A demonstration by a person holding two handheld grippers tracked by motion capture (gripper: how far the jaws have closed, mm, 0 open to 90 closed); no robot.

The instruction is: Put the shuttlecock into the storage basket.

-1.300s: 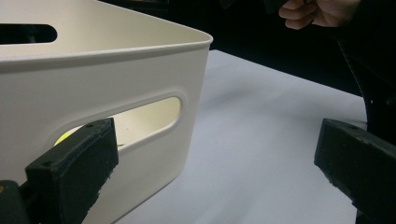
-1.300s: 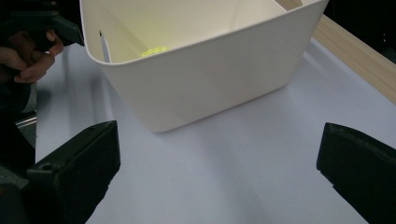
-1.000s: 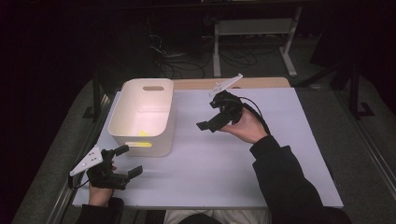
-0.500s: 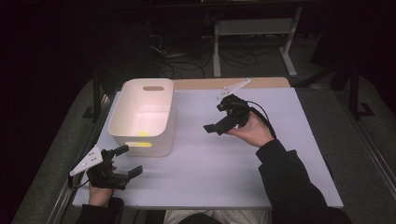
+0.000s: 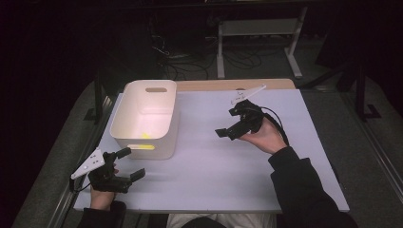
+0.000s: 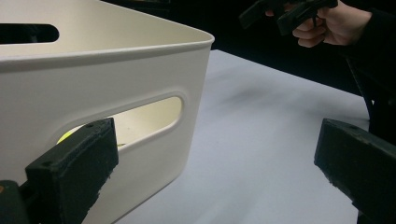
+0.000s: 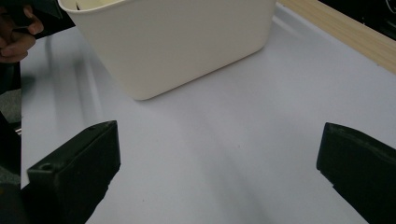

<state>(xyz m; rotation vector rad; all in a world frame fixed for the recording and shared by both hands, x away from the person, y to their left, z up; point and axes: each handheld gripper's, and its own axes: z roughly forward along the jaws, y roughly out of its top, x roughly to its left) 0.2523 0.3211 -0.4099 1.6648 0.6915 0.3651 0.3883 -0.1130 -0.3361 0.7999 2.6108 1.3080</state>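
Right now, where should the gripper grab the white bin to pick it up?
Probably the near end wall of the white bin, at the slot handle cut into it. The left gripper is open and already faces that wall, so it could come from the person's side, one jaw through the slot, one over the rim. The wall there is thin and upright, which suits a pinch.

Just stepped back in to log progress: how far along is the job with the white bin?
Looks done: something yellow lies inside the white bin, seen through its handle slot. In hand: nothing; the left claw and right claw are both open and hold nothing. Left: nothing else lies loose on the table.
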